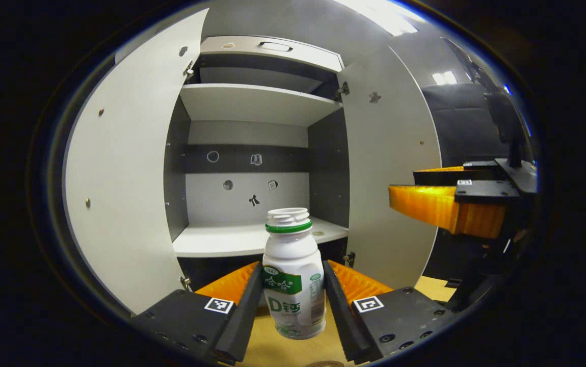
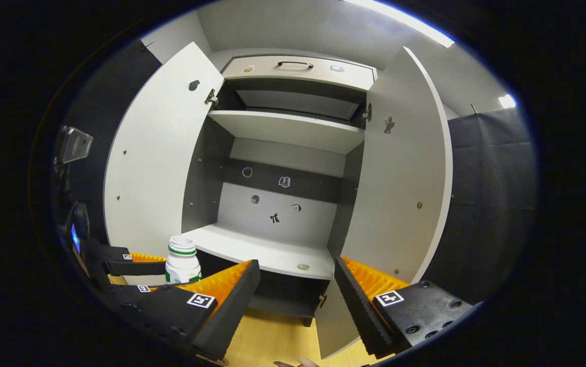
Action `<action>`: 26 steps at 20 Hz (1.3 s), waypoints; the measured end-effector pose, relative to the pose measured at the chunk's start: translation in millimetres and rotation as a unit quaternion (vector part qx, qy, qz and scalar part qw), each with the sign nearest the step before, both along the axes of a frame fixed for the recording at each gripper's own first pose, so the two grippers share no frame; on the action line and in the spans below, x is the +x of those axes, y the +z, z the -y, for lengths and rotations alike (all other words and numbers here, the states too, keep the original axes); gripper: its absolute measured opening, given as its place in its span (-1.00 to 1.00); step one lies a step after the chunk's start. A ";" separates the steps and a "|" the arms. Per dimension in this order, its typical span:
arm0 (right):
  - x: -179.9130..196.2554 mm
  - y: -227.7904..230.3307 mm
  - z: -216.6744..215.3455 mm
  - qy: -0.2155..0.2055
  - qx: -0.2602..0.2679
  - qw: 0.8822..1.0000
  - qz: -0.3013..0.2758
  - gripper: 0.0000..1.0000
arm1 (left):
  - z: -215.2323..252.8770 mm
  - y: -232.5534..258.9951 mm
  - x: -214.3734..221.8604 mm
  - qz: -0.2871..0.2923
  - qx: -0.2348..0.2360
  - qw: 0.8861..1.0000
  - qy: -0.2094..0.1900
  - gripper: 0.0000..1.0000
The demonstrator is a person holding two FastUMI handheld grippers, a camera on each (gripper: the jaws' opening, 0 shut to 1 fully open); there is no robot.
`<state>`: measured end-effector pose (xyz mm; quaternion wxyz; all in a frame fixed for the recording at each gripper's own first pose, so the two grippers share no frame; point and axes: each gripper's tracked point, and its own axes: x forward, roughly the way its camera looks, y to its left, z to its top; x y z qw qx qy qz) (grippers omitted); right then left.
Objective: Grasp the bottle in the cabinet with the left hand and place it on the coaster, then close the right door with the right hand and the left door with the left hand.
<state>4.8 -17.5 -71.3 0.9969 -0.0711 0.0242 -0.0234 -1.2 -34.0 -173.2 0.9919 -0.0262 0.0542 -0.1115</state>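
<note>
Your left gripper (image 1: pixel 293 311) has both ribbed fingers pressed on the white plastic bottle (image 1: pixel 293 275), upright out in front of the cabinet (image 1: pixel 252 239) above the wooden table (image 1: pixel 283 351); its base is partly hidden by the fingers. At the bottom edge a round rim (image 1: pixel 326 364), perhaps the coaster, is cut off. Your right gripper (image 2: pixel 295 306) stands wide open, holding nothing, before the flat matte right door (image 2: pixel 400 204), its left finger hiding part of the bottle.

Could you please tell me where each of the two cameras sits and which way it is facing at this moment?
Left gripper view: rides the left gripper, facing the open cabinet; its fingers flank the bottle; the right gripper shows at right.
Right gripper view: rides the right gripper, facing the same cabinet; fingers open.
Shared: cabinet, bottle, left gripper.
</note>
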 end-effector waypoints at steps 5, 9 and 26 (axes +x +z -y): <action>1.2 -42.6 7.5 -0.001 0.006 1.000 -0.017 0.95 | 11.9 -66.6 -38.3 -0.018 -0.019 0.999 0.038 0.41; -4.3 -98.5 11.9 0.010 0.028 0.998 -0.054 0.96 | 26.1 -121.9 -64.7 -0.025 -0.013 0.996 0.081 0.41; -56.0 -198.2 -1.2 0.083 0.024 0.989 -0.121 0.96 | 54.3 -219.8 -94.2 -0.007 0.033 0.985 0.167 0.42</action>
